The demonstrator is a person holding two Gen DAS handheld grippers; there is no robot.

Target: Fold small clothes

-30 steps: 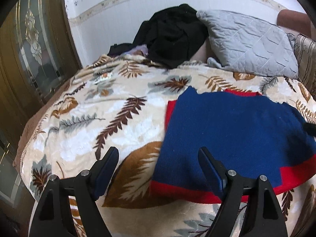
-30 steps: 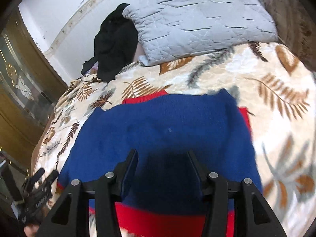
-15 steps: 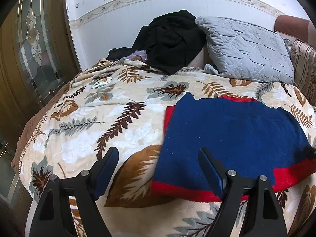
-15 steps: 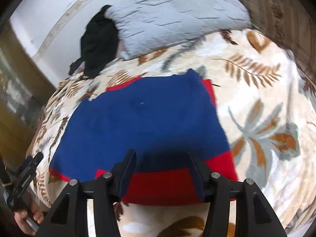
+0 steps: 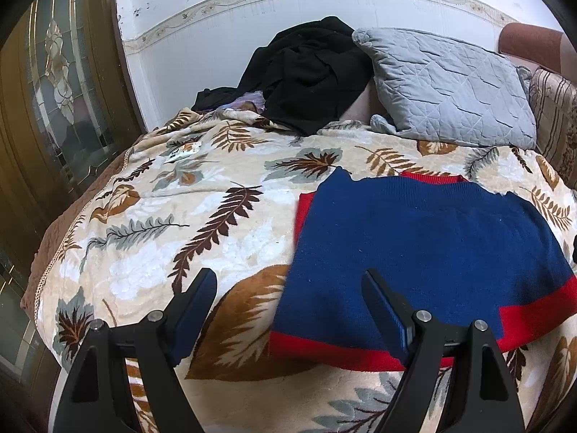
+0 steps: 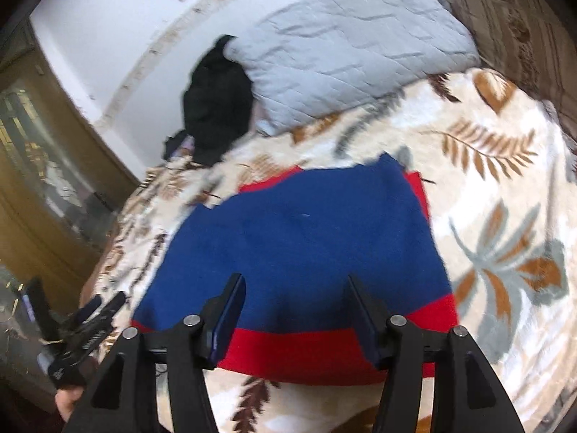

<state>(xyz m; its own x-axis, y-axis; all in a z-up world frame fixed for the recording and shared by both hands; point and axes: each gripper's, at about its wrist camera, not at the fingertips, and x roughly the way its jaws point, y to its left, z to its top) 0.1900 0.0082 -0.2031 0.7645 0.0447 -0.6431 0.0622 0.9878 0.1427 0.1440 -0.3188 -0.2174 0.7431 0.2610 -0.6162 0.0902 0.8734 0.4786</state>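
The blue sweater (image 5: 414, 252) with its red hem lay flat on the leaf-patterned blanket (image 5: 202, 223) of the bed, partly folded into a rough rectangle. Both the left gripper (image 5: 288, 310) and the right gripper (image 6: 294, 310) hung above its near edge with fingers spread, holding nothing. The knit looked soft, thick and limp, likely to sag and drag on the plush blanket. The ribbed red hem, near its corners, seemed the firmest place to pinch.
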